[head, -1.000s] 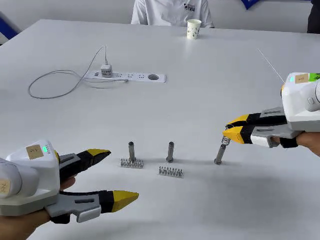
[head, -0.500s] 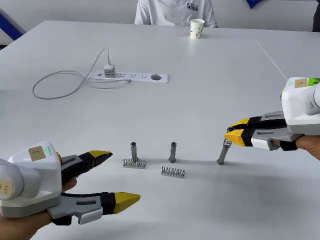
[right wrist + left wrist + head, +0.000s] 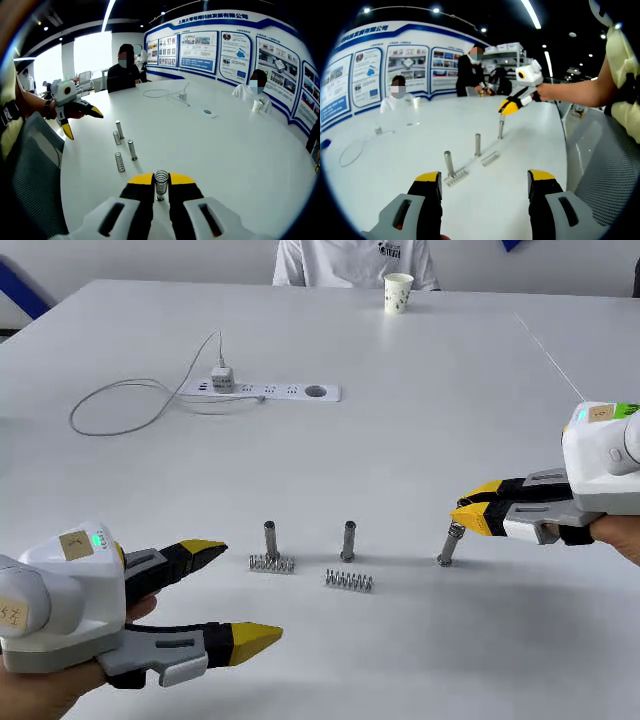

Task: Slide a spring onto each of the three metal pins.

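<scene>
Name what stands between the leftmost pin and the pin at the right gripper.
Head view: the middle pin stands there, a loose spring lying just before it.

A power strip (image 3: 262,391) lay on the bench (image 3: 430,420), a charger (image 3: 222,377) plugged in, its cable (image 3: 71,418) looped beside it; a paper cup (image 3: 398,292) stood near the far edge.

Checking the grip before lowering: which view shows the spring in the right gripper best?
The right gripper view: the spring stands close-up between the right gripper tips, coils clear. The head view shows it small atop a pin; the left gripper view, a far speck.
</scene>
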